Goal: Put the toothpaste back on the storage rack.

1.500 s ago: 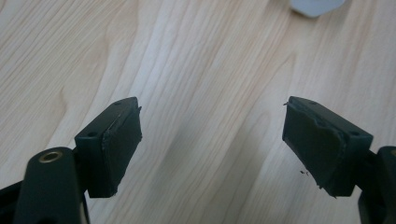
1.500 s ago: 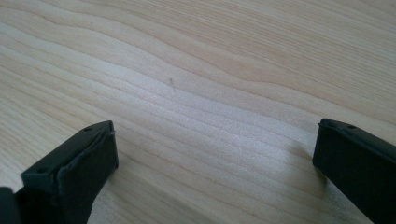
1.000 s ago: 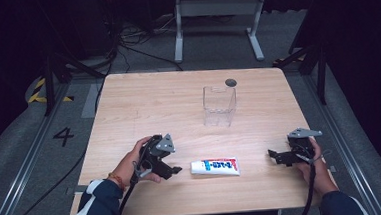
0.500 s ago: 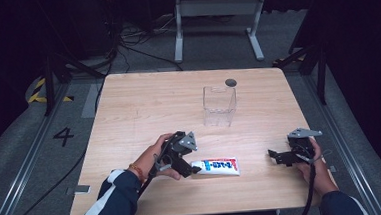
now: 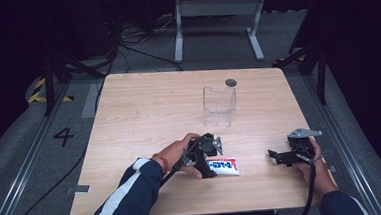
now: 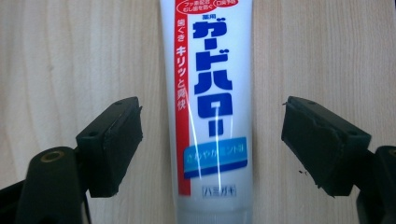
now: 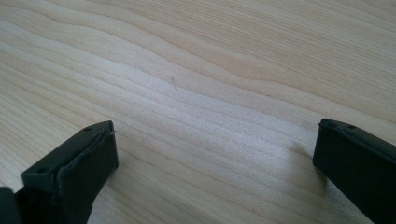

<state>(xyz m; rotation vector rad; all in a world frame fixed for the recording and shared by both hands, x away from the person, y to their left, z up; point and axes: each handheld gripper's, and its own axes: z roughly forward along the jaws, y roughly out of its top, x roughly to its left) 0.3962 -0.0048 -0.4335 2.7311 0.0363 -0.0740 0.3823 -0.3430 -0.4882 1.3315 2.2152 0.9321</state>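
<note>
The left gripper (image 6: 212,144) holds its jaws wide around the white toothpaste tube with blue letters (image 6: 210,116), and the right gripper (image 7: 215,172), well apart from it, is spread wide too.

A: Any words to read?
B: Yep. The toothpaste tube (image 6: 208,107) has big blue Japanese letters down its white front: ガードハロー.
A: More on it?
B: Red strip on its left side w/ white letters, キリッと. A small blue box lower down has pale writing, too tiny to read. Red label at the top, also too small.
A: Any numbers?
B: A black 4 (image 5: 63,136) on the grey floor, left of the table (image 5: 143,110).
</note>
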